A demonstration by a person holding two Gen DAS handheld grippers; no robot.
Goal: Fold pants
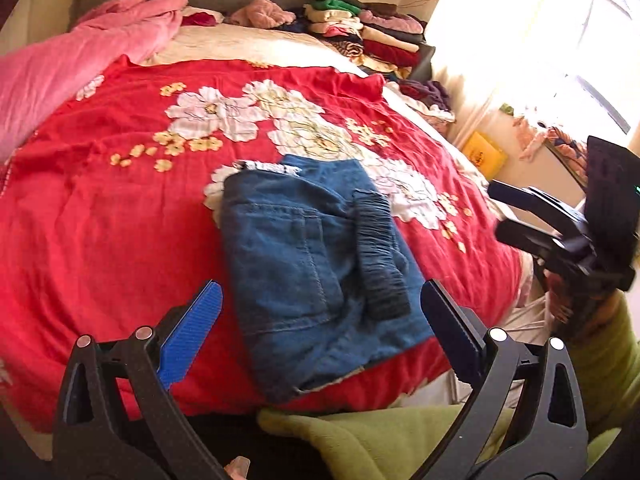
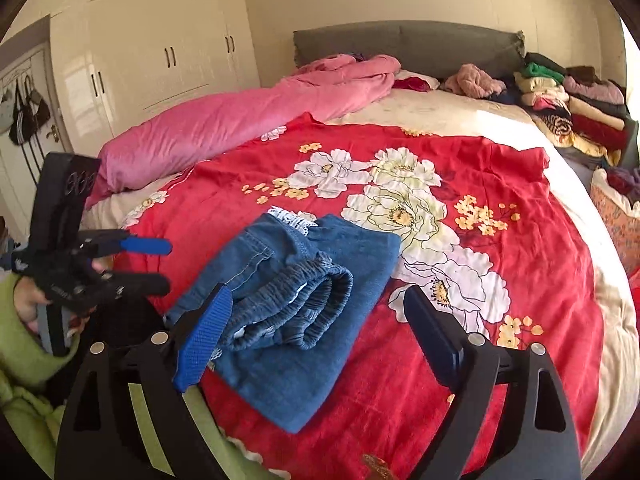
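Red floral bedspread (image 1: 100, 240), folded blue denim pants (image 1: 304, 264) lying flat, left gripper (image 1: 320, 332) and right gripper (image 2: 320, 328) both spread wide, empty.

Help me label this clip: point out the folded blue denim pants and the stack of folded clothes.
Folded blue denim pants (image 1: 296, 264): left wrist view, back pocket panel.
Stack of folded clothes (image 2: 576, 108): right wrist view, middle of pile.

Bright sun pours in from the window (image 1: 592, 40) and turns that corner white with glare. The red bedspread (image 2: 520, 280) is well lit and sharp. Both round pictures bend at the edges, with dark corners. The right tongs (image 1: 494, 214) look a bit blurry.
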